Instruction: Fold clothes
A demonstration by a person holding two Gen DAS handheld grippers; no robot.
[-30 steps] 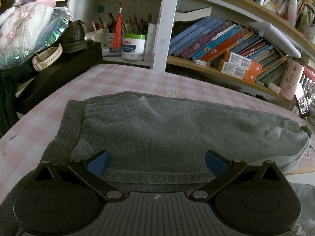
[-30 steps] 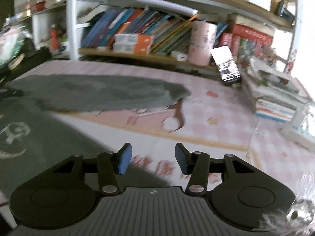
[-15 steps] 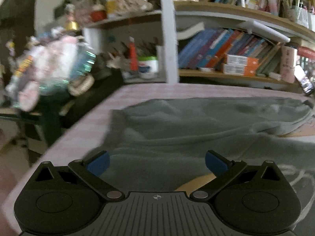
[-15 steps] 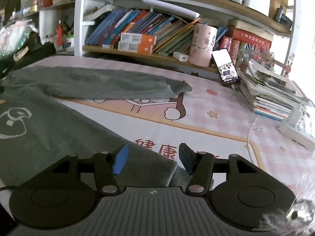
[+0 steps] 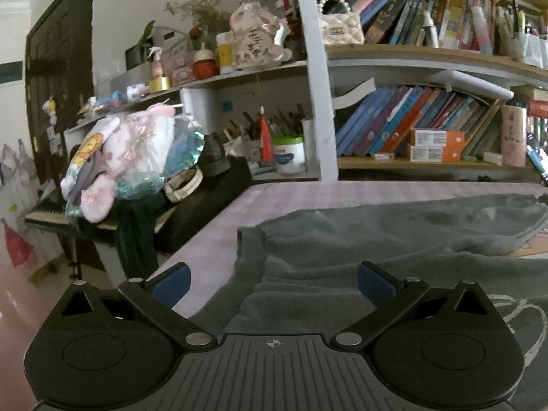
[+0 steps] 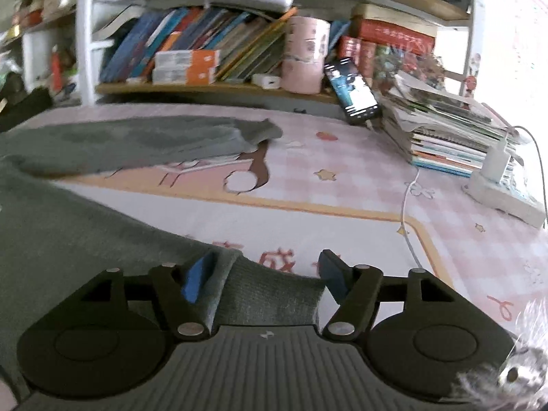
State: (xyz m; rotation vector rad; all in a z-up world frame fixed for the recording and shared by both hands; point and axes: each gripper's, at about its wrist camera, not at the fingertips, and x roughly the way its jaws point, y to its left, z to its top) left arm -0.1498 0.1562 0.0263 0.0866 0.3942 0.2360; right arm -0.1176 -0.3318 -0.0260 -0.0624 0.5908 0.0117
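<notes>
Left wrist view: left gripper [image 5: 272,279] hangs with fingers spread wide, nothing between them. Below and ahead lies the sweater [image 5: 394,257], grey, filling the lower right of the frame, its ribbed hem [image 5: 248,250] running up the middle and one sleeve [image 5: 428,219] laid flat across centre right. The worktop [image 5: 219,226] edge sits close by at lower left, then a drop to the floor.

- Risk: my left fingers sit partly over that edge. A pinch here may take only air or one layer of hem, and a pull toward lower left may drag cloth off the worktop.
- Risk: the hem is bunched in a ridge. Grabbing the ridge may fold a crease in.

Right wrist view: right gripper [image 6: 263,274] also has fingers apart, a ribbed cuff [image 6: 274,291] lying between them at bottom centre. I cannot tell whether the pads touch it. Sweater body fills the lower left; the folded sleeve lies across upper left.

- Risk: closing on the cuff alone may stretch it and leave the sleeve trailing.
- Risk: a cable [image 6: 409,205] runs down the right of the frame from a charger [image 6: 495,161], with a phone [image 6: 352,90] propped upper centre beside a book stack [image 6: 441,130]. A wide swing right may snag the cable.
- Frame is motion-blurred; closing while moving may miss.
</notes>
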